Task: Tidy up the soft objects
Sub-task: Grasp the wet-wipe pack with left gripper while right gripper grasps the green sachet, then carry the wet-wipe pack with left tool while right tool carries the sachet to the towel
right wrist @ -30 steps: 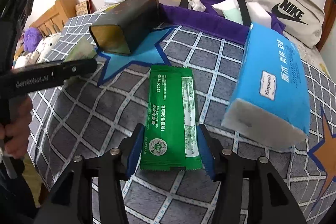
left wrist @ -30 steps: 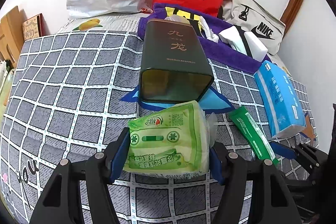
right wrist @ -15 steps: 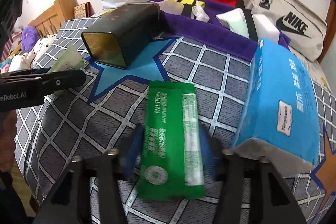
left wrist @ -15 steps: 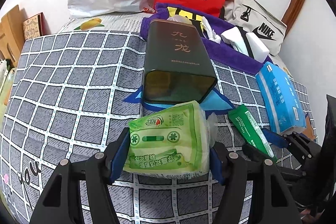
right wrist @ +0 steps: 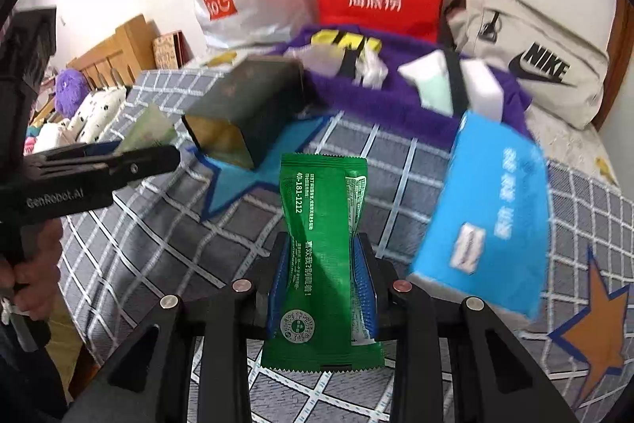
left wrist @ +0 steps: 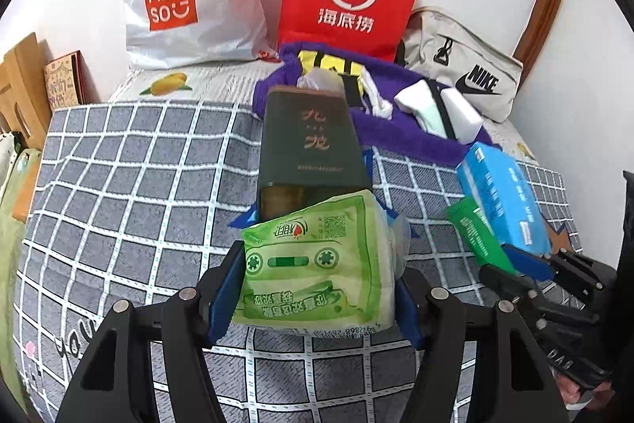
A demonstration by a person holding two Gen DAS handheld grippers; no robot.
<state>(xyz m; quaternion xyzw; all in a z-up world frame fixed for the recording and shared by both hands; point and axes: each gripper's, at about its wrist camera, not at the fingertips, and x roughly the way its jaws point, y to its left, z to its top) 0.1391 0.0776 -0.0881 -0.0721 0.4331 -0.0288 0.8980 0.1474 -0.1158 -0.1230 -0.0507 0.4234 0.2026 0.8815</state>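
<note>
Between left gripper (left wrist: 317, 288) pads: tissue pack (left wrist: 317, 264), gripped. Right gripper (right wrist: 321, 284) closing, pinching green sachet (right wrist: 323, 256). Step: pickup; next, carry both toward dark tin (left wrist: 313, 141) ahead.

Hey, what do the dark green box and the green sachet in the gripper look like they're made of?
The dark green box looks like metal, maybe tin: rigid straight walls, a satin sheen and a yellowish reflective inside at its open end. The green sachet looks like thin glossy plastic film: it pinches in between the right gripper's closing pads and has a serrated sealed edge.
</note>
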